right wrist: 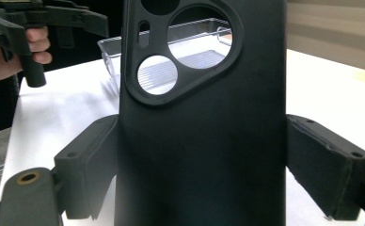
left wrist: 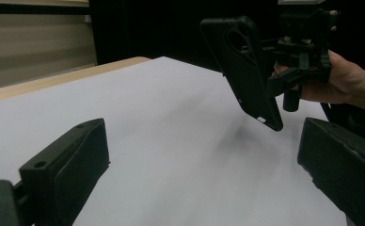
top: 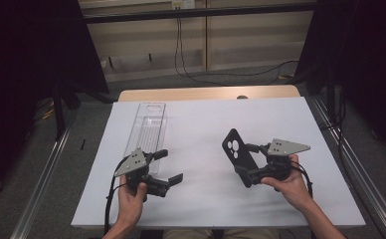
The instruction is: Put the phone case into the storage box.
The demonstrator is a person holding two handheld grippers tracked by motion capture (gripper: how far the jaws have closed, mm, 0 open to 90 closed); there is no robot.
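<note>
While clamped by its lower half between the jaws of the right gripper [top: 247, 162], stands lifted off the board [top: 201, 129] and tilted, camera cut-outs uppermost: a black phone case [top: 237, 155], right of the board's middle. Seen close in the right gripper view as case [right wrist: 204, 117] with both pads pressed to its side edges, and through its cut-outs the clear tray [right wrist: 204, 35]. Seen from the left gripper view as case [left wrist: 246, 70] hanging above the board [left wrist: 171, 132], bottom corner clear of the surface, held by the right gripper [left wrist: 277, 70] and a hand [left wrist: 340, 77]. Left of the case, near the board's front-left, the left gripper [top: 171, 167]: jaws spread wide, nothing between them. Just beyond that gripper, the tray [top: 148, 127], long and narrow, running toward the board's far edge. Between tray and case, bare white board; likewise behind the case to the far edge and right of it to the right edge. Beyond the far edge, a strip of wooden table [top: 206, 93]. No legible writing on case, tray or grippers.
</note>
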